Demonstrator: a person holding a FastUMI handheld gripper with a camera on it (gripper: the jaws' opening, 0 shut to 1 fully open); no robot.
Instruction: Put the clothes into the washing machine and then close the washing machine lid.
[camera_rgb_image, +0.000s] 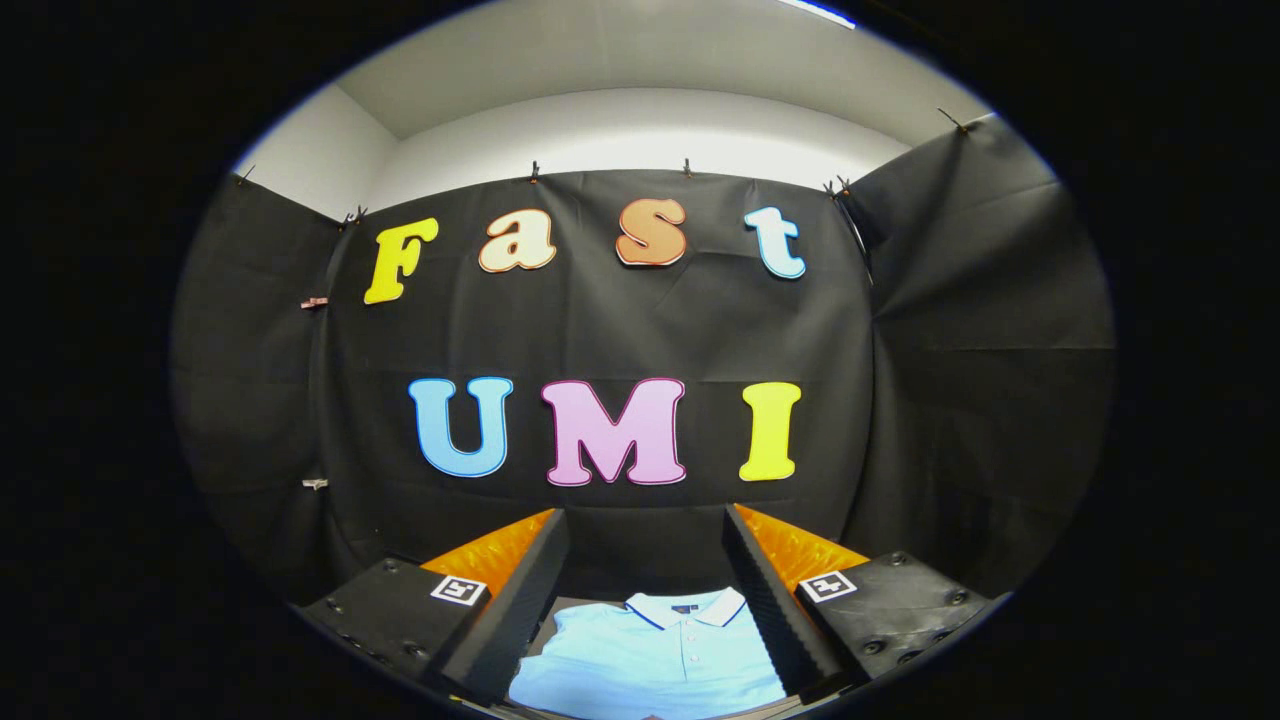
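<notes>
Gripper view, held level toward booth wall. Jaws spread wide, holding nothing; gripper (645, 590) poised above the work. Light blue polo shirt (650, 660) lying flat, collar away, below and between the fingers (500, 620), on a grey surface, untouched. Judged: task at the very start. Left to do: grasping shirt, loading washing machine, closing lid.
</notes>
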